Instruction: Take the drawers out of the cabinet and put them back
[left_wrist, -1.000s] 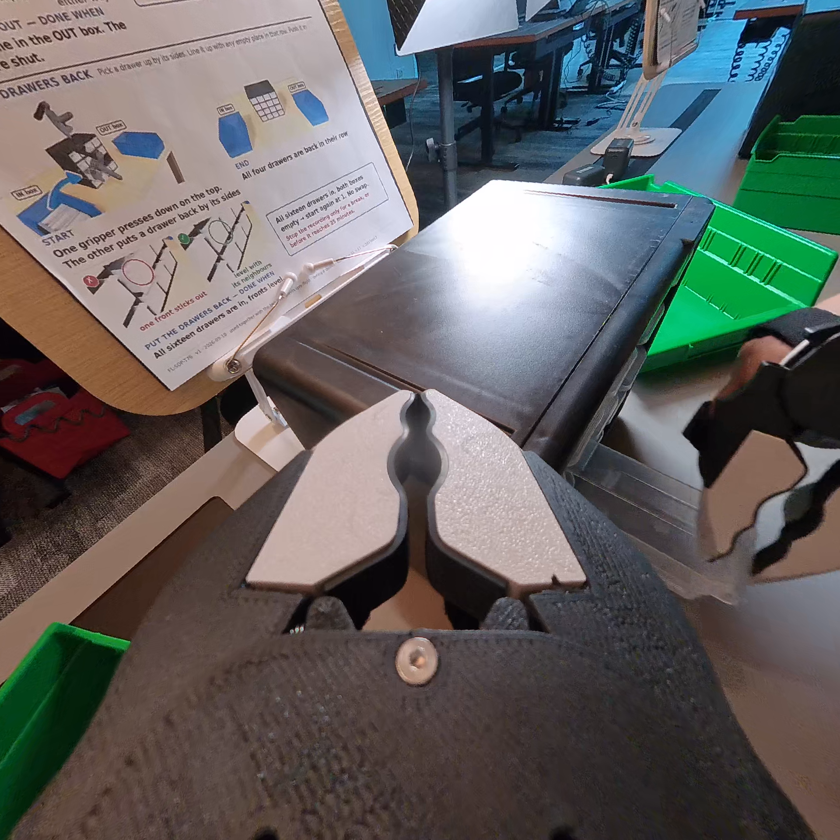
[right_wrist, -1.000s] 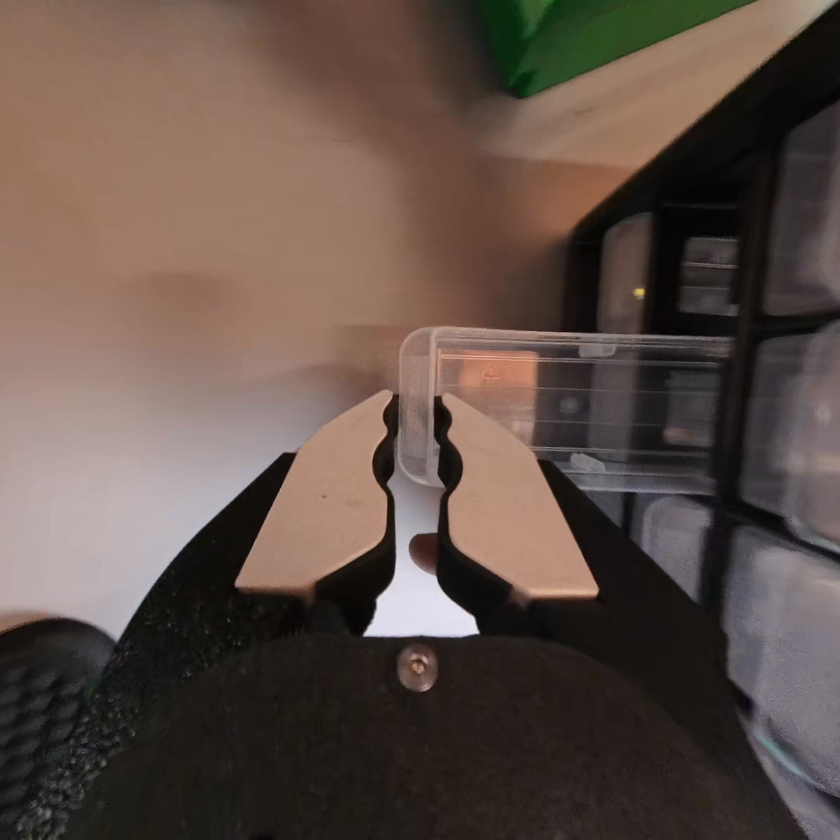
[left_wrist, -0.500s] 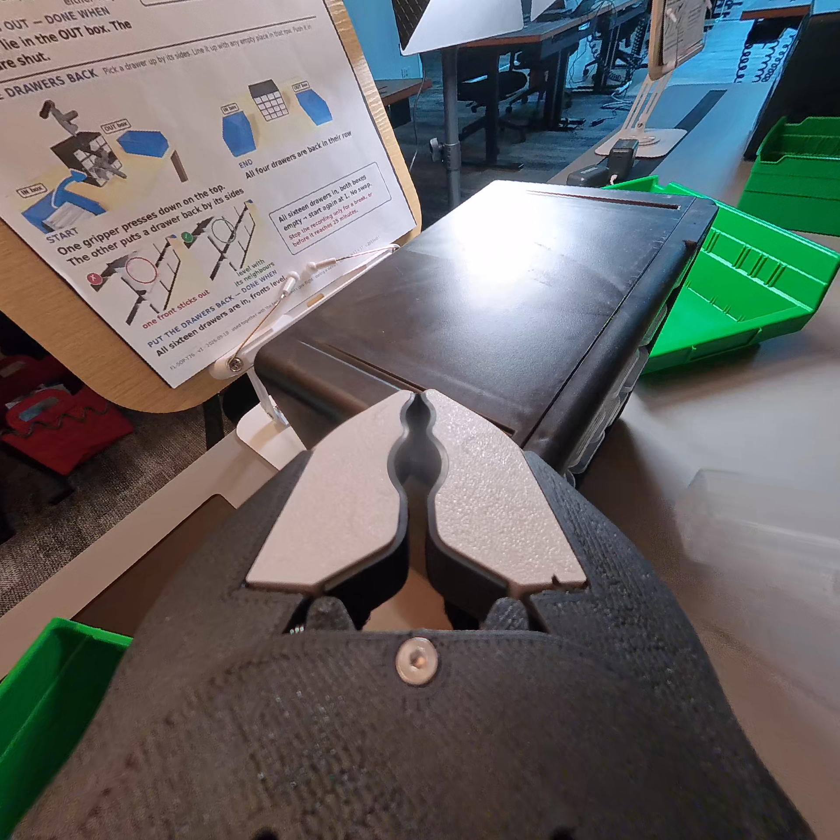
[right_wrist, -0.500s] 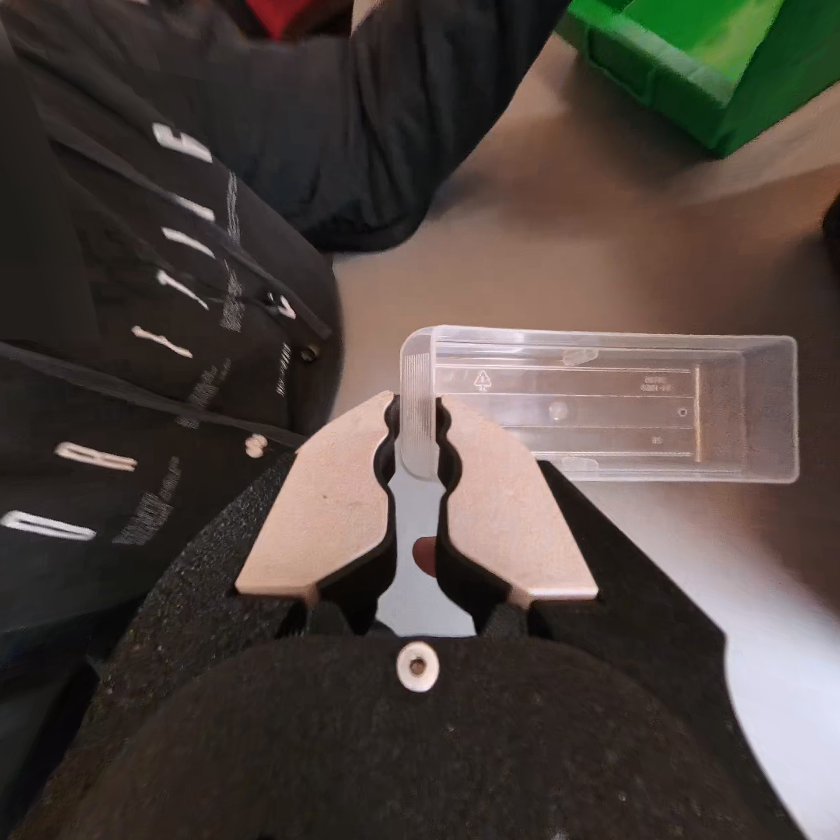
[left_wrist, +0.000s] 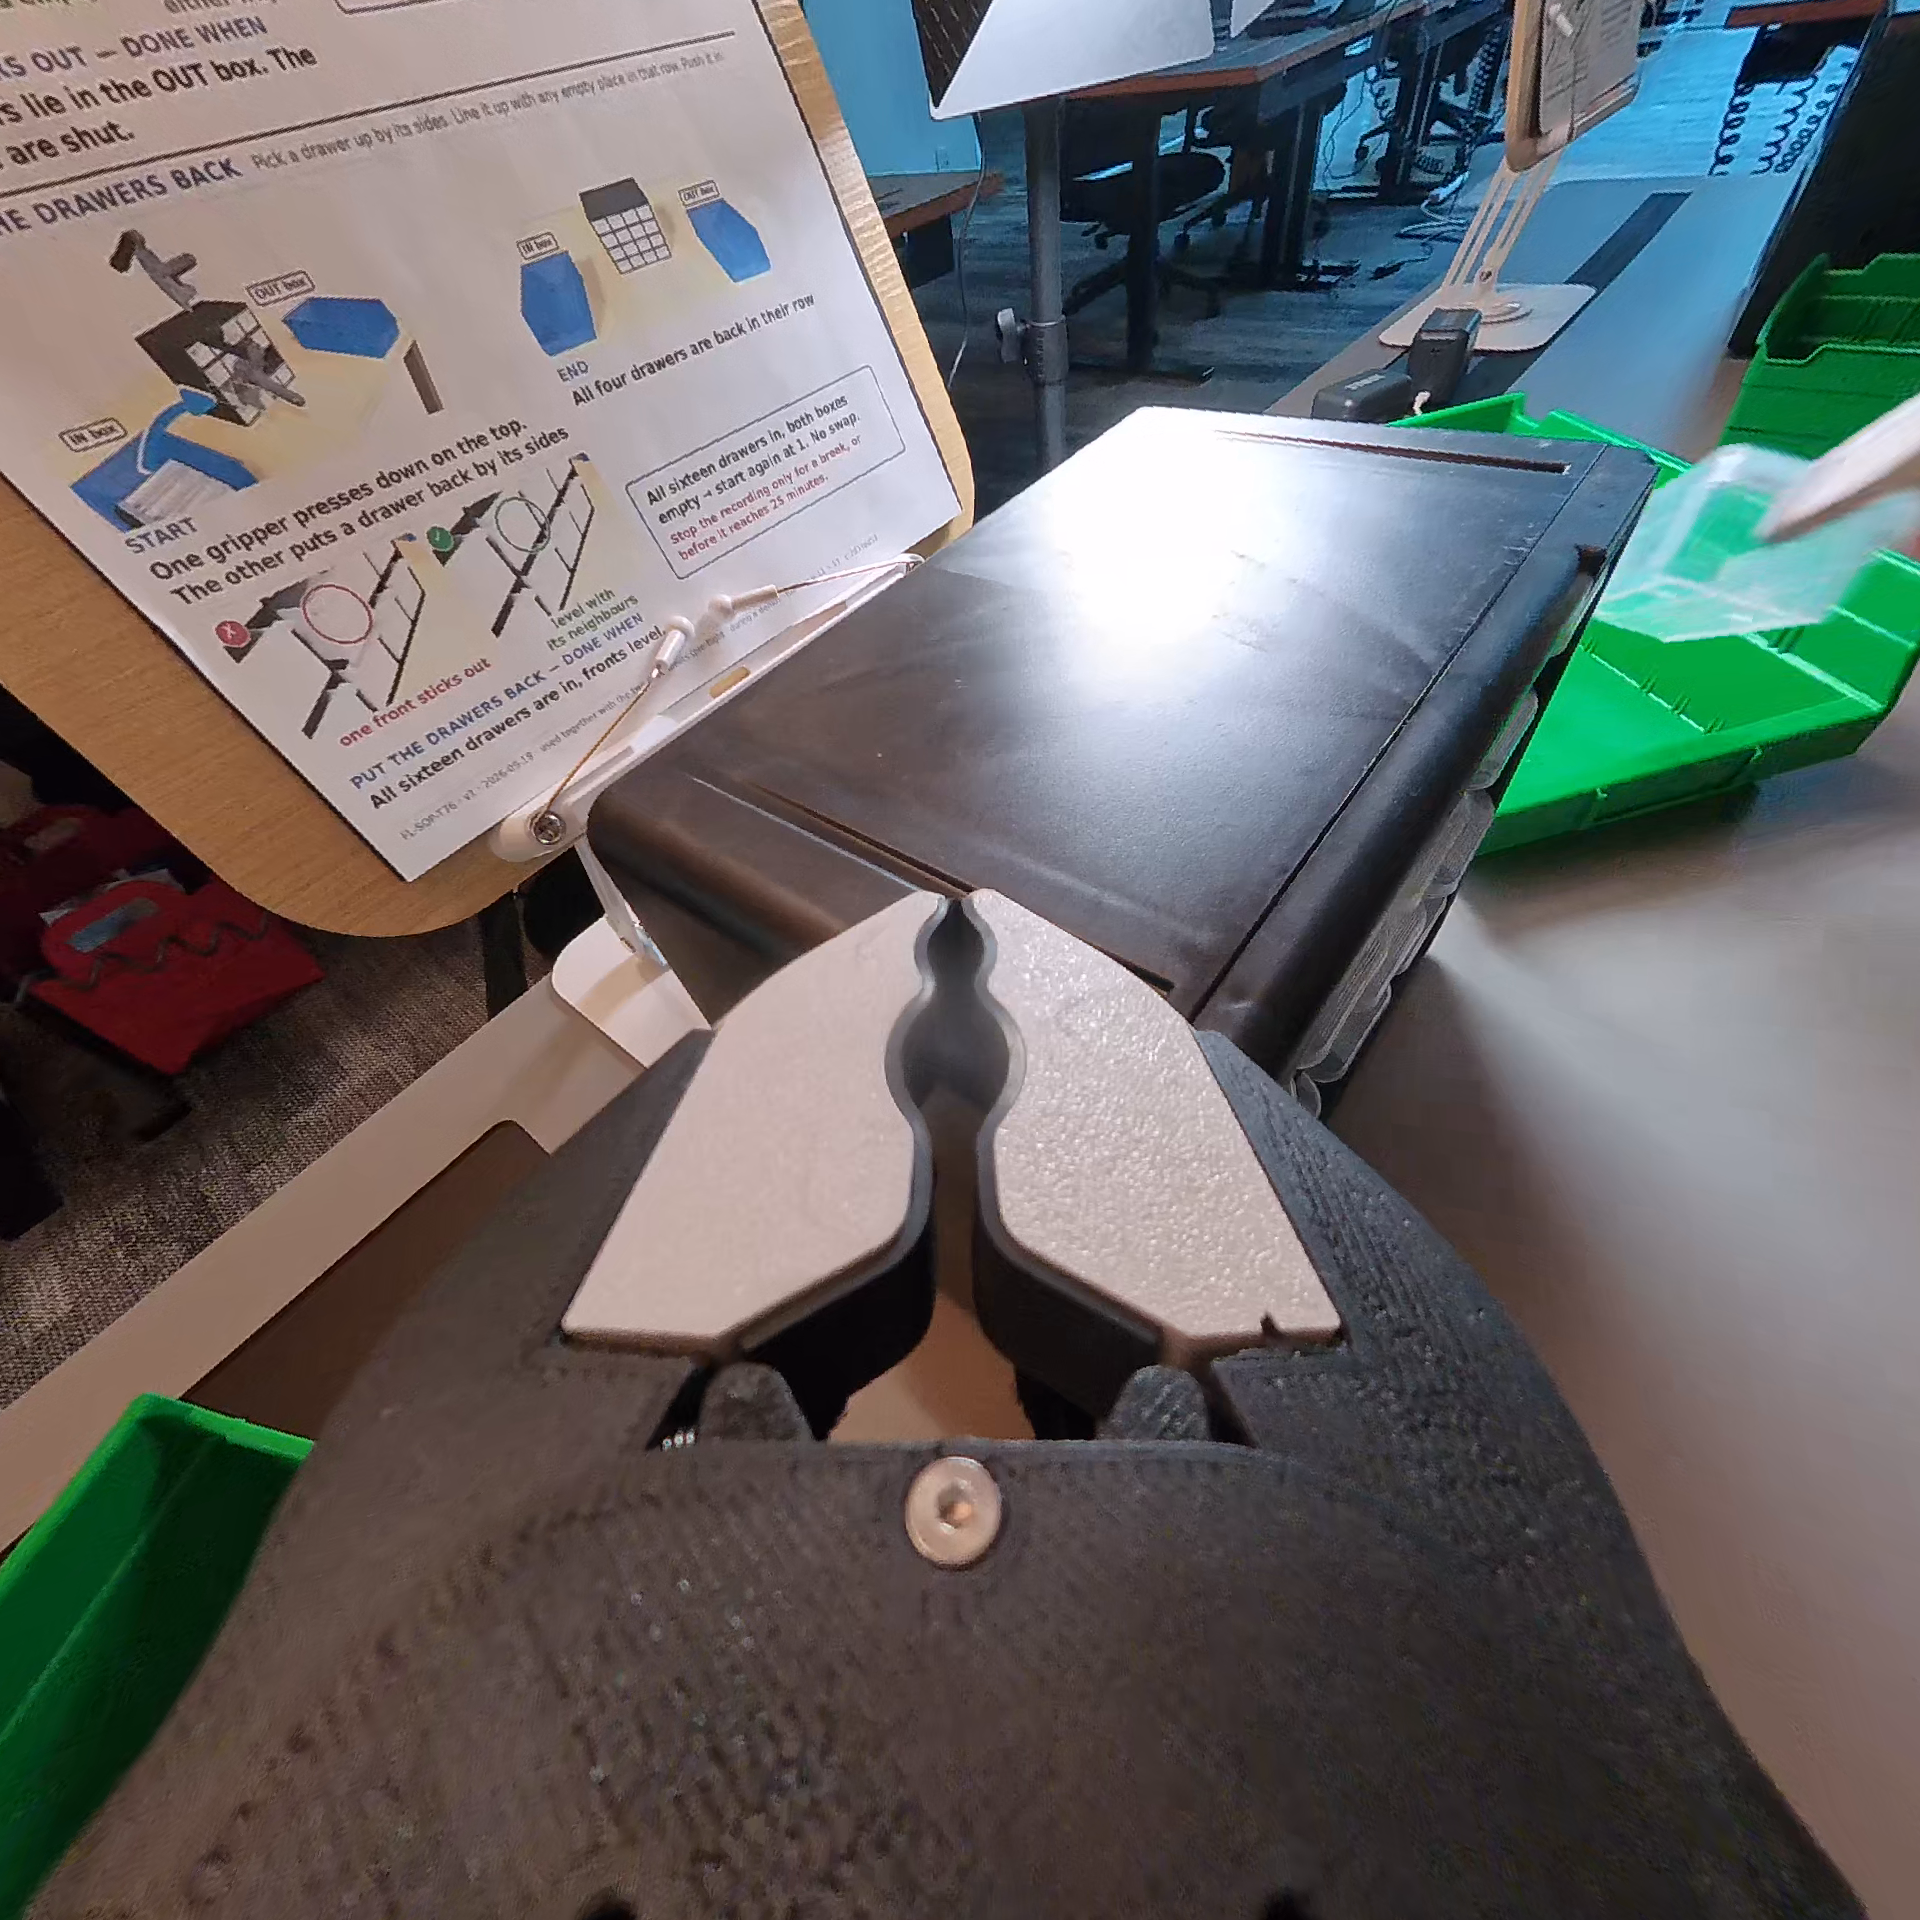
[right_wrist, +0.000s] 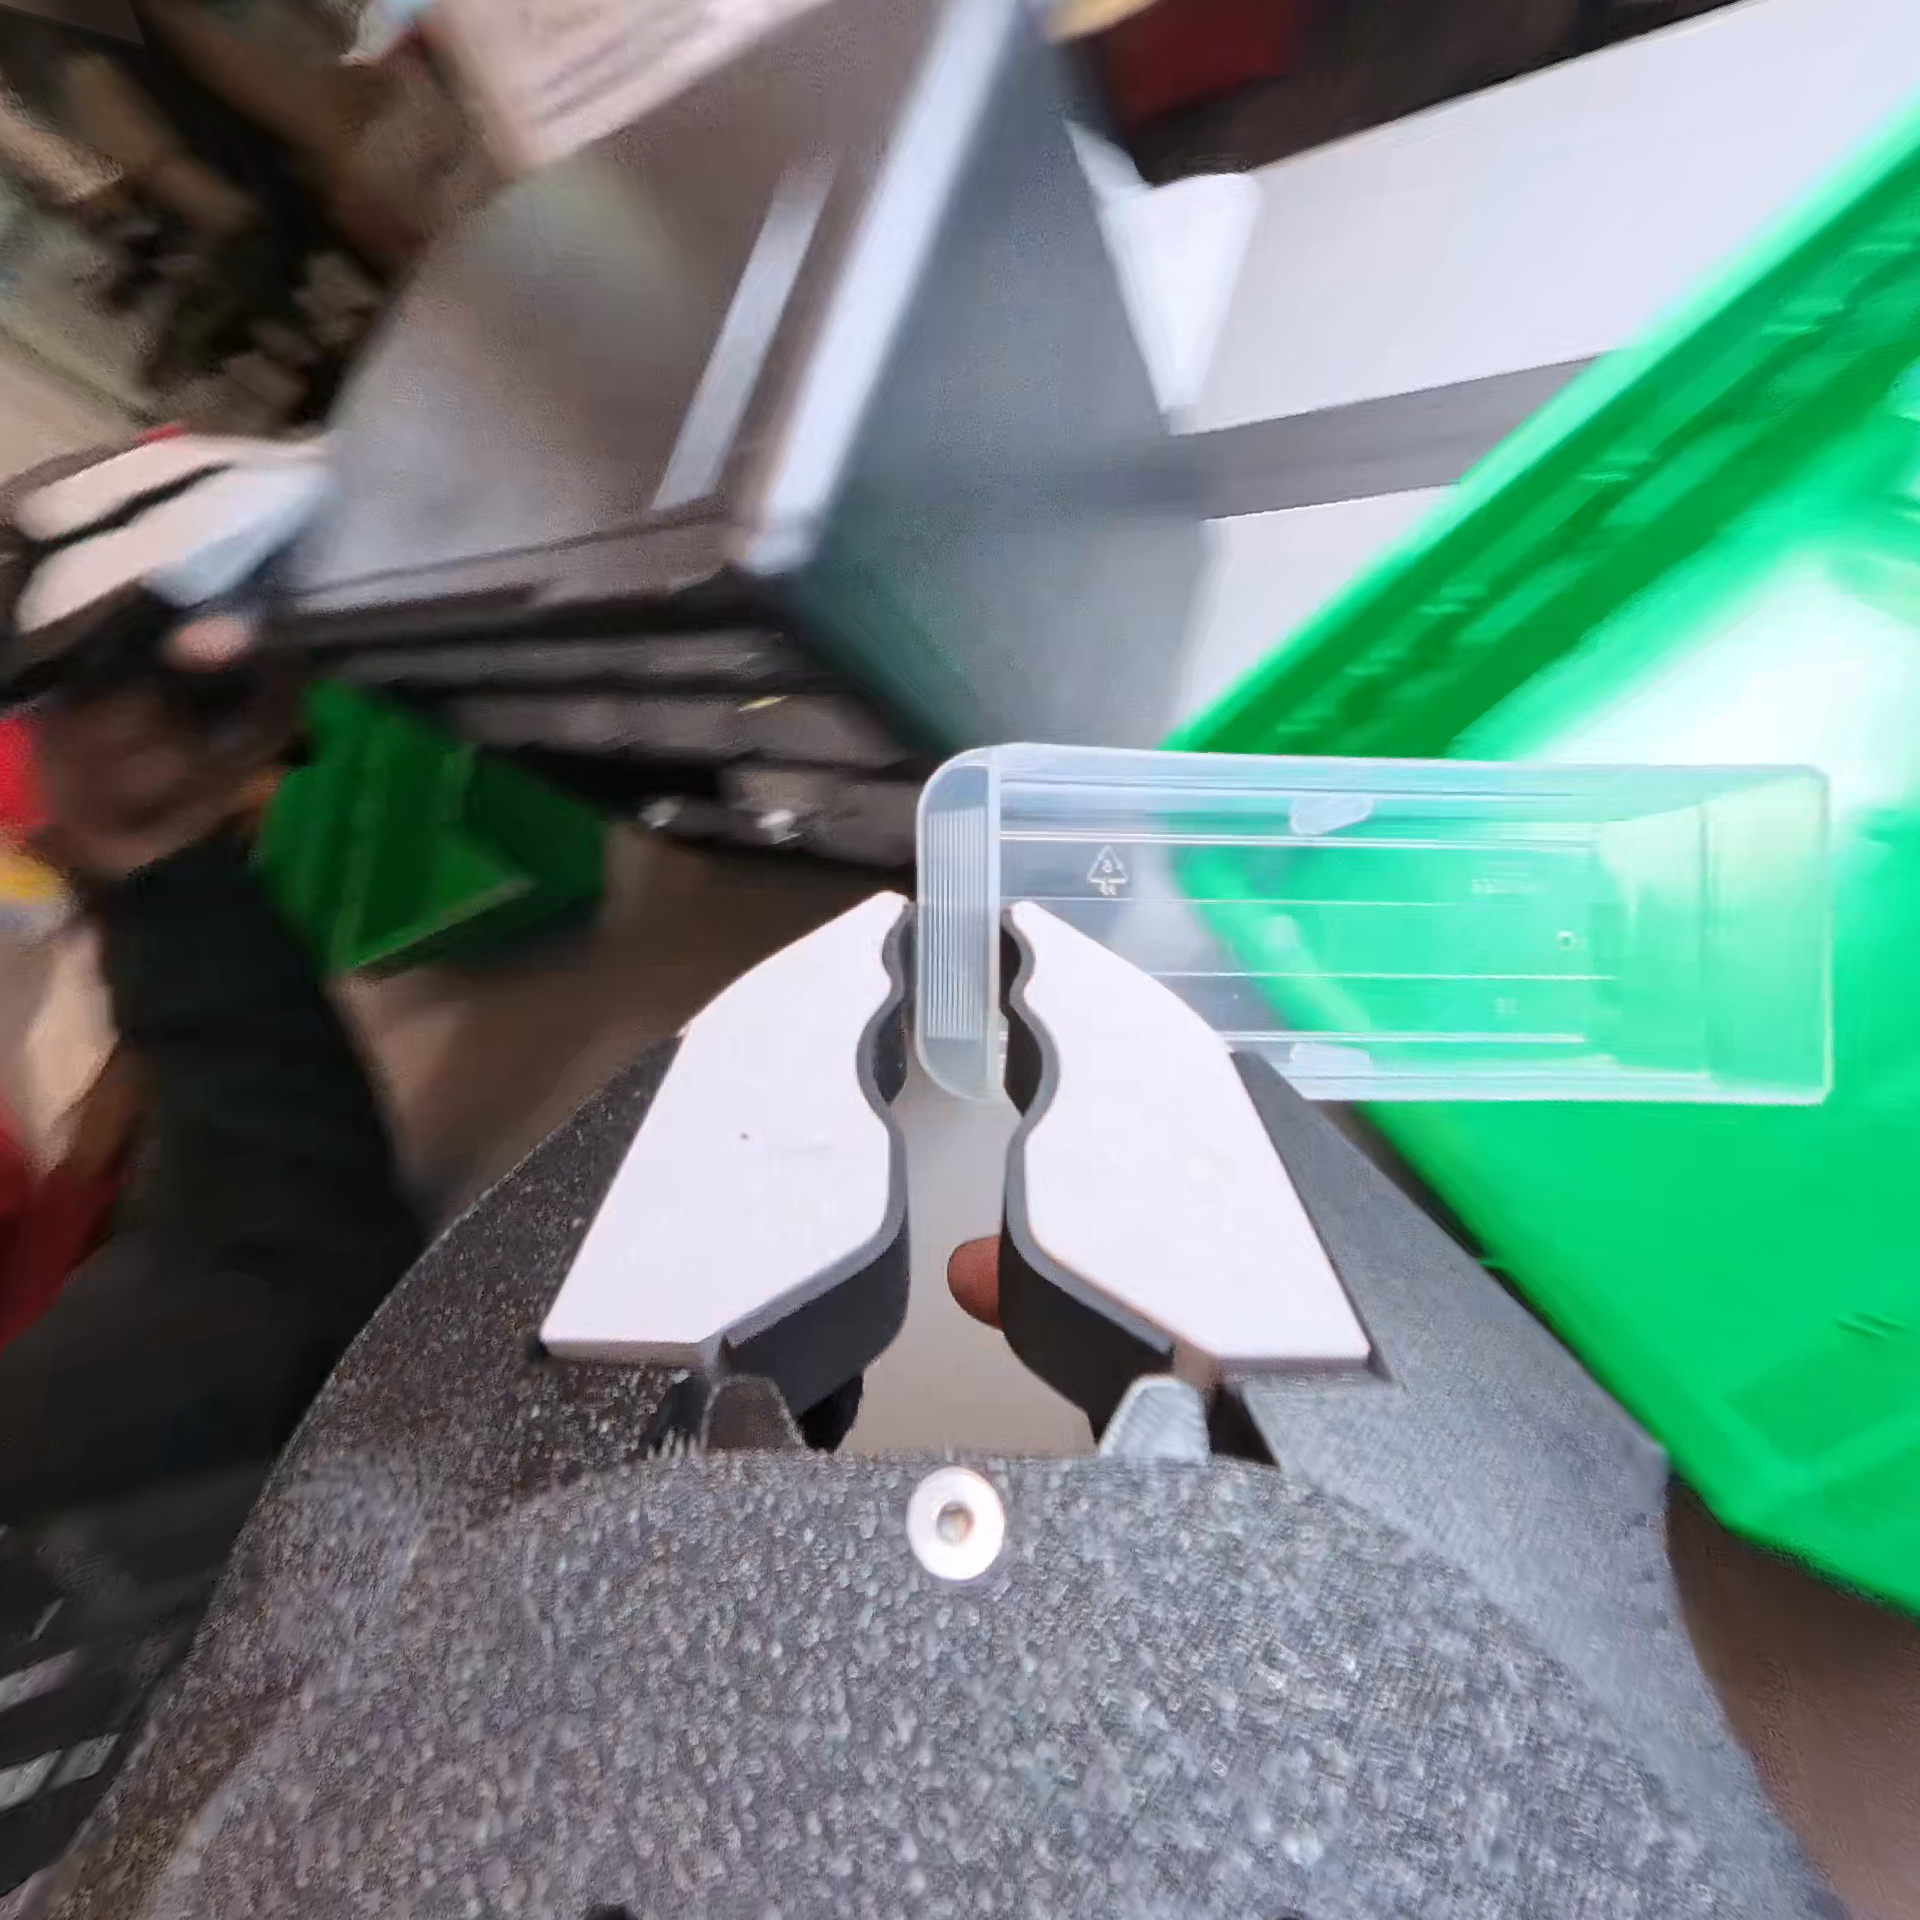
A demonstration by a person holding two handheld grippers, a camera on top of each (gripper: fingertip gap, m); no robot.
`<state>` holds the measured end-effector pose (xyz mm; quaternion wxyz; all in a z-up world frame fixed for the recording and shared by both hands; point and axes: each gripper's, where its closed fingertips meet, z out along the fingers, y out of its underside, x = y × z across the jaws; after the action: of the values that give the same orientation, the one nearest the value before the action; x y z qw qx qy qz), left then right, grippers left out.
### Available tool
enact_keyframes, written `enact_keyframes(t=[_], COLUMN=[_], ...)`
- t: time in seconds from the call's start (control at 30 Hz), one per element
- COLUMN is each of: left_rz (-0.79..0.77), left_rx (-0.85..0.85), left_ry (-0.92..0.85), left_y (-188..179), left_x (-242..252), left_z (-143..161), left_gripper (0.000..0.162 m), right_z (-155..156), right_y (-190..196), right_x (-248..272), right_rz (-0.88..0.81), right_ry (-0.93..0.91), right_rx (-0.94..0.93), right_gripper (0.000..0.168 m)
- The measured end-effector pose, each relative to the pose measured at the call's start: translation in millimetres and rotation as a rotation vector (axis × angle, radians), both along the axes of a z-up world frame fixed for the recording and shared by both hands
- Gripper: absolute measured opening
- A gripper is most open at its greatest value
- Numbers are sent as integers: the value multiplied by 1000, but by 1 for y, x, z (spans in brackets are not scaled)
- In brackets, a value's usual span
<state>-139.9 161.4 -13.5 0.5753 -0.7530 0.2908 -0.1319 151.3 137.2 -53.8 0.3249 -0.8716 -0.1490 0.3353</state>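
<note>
My left gripper (left_wrist: 954, 914) is shut and empty, its tips resting on the near top edge of the black drawer cabinet (left_wrist: 1164, 665). Clear drawer fronts (left_wrist: 1455, 862) show along the cabinet's right face. My right gripper (right_wrist: 956, 914) is shut on the front lip of a clear plastic drawer (right_wrist: 1403, 925) and holds it in the air over a green bin (right_wrist: 1662, 644). The same drawer (left_wrist: 1725, 561) shows blurred above the green bin (left_wrist: 1704, 717) at the right of the left wrist view. The cabinet (right_wrist: 644, 499) is blurred in the right wrist view.
An instruction sheet on a wooden board (left_wrist: 416, 416) stands left of the cabinet. Another green bin (left_wrist: 114, 1579) sits at my near left, and a third (left_wrist: 1839, 322) far right. The grey tabletop (left_wrist: 1662, 1195) stretches to the right. Desks and chairs stand in the background.
My right gripper has pulled the clear drawer out of the cabinet, swung it across the table and carried it over the green bin. My left gripper has stayed on the cabinet top.
</note>
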Motion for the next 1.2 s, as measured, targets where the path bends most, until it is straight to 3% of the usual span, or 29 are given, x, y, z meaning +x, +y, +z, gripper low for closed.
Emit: enact_keyframes(t=[0.2, 0.43, 0.9, 1.2], left_rz=[-6, -7, -7, -11], left_rx=[-4, -4, 0, -2], left_ry=[-11, -12, 5, 5], left_y=[0, 0, -1, -1], left_x=[0, 0, 1, 1], left_z=[0, 0, 0, 0], left_gripper=[0, 0, 0, 0], right_z=[-67, -120, -155, -149], right_y=[109, 175, 211, 210], right_x=[60, 77, 100, 106], right_rz=[-340, -578, -800, -749], right_ry=[-202, -420, -478, -475], right_rx=[-117, -173, -197, -147], right_gripper=[14, 14, 15, 17])
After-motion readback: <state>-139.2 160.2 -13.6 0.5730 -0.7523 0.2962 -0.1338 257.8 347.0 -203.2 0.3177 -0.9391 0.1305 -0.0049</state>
